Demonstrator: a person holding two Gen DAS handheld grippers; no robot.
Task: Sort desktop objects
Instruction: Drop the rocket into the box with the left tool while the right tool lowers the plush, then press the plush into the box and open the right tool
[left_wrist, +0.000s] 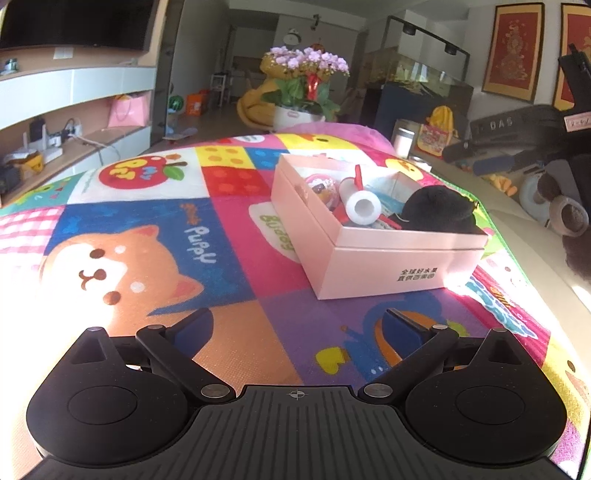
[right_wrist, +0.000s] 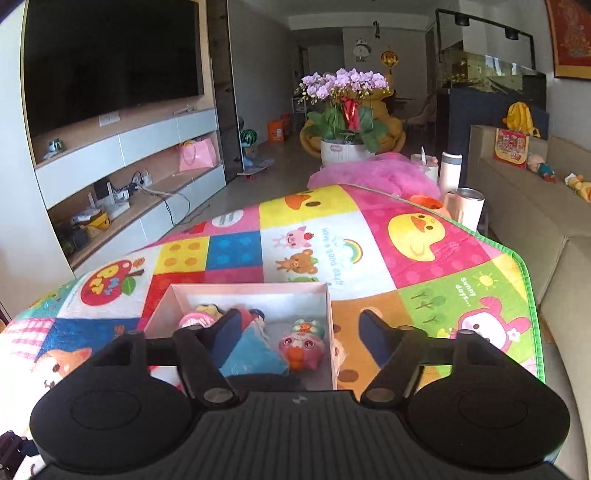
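On the cartoon play mat (left_wrist: 155, 229) sits the pink box (left_wrist: 369, 266), holding a white roll (left_wrist: 364, 208) and black plush (left_wrist: 439, 212); the left gripper (left_wrist: 295, 325) and right gripper (right_wrist: 295, 332) both hang wide apart, empty, the right above the box

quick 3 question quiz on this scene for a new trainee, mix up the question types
1. True or false: the pink box lies on the colourful play mat with no lid on it.
2. The left gripper is: A) shut on a toy, B) open over bare mat, C) inside the box.
3. Fill in: in the right wrist view, the right gripper hangs open above the box, where a round ____ toy with big eyes lies by the right wall.

Key: 1 true; 2 B; 3 pink
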